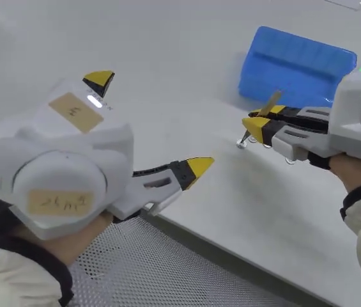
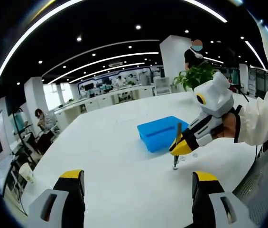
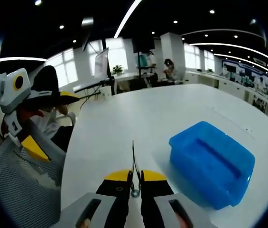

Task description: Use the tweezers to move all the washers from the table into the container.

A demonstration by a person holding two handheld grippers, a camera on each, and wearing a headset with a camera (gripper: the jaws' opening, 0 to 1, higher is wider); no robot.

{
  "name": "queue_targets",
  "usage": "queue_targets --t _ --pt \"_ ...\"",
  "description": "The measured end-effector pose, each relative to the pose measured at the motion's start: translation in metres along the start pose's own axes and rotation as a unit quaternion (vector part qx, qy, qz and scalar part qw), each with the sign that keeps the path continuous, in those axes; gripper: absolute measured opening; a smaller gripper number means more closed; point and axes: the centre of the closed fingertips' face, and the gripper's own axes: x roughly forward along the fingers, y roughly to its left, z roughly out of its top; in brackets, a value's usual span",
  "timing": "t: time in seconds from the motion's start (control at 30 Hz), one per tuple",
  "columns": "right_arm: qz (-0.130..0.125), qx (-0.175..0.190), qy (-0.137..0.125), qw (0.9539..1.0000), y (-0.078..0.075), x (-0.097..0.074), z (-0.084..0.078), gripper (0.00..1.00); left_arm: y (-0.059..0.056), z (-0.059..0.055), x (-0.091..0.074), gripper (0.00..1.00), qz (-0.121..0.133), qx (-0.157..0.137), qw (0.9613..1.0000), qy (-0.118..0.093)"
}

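My right gripper is shut on thin tweezers, whose tip points down at the white table. Small shiny washers lie on the table just under that gripper. The blue container stands behind it, open side up. My left gripper hovers open at the table's near edge, holding nothing. In the left gripper view its jaws stand wide apart, facing the right gripper, the tweezers and the container. In the right gripper view the tweezers rise between the shut jaws, with the container to the right.
A grey perforated mesh surface lies below the table's near edge. The table stretches far and bare to the left of the container. A potted plant and people stand in the background. The left gripper shows at the left of the right gripper view.
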Motion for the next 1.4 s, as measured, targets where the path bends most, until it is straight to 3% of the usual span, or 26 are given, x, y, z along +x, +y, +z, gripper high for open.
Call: queue_targets --t 0.33,0.63,1.4 --pt "-0.002 -0.008 0.003 1.0000 0.0005 0.0021 0.0004 0.04 0.0021 -0.0029 0.0003 0.95 0.004 0.001 1.0000 0.008" --pt "-0.005 -0.037 0.014 0.9992 0.0025 0.0017 0.0002 0.04 0.0033 -0.0063 0.0018 0.93 0.005 0.004 0.9999 0.016" --pt "-0.005 -0.043 0.020 0.9989 0.0008 0.0028 -0.0006 0.03 0.0043 -0.0087 0.0010 0.91 0.010 0.012 0.9995 0.027"
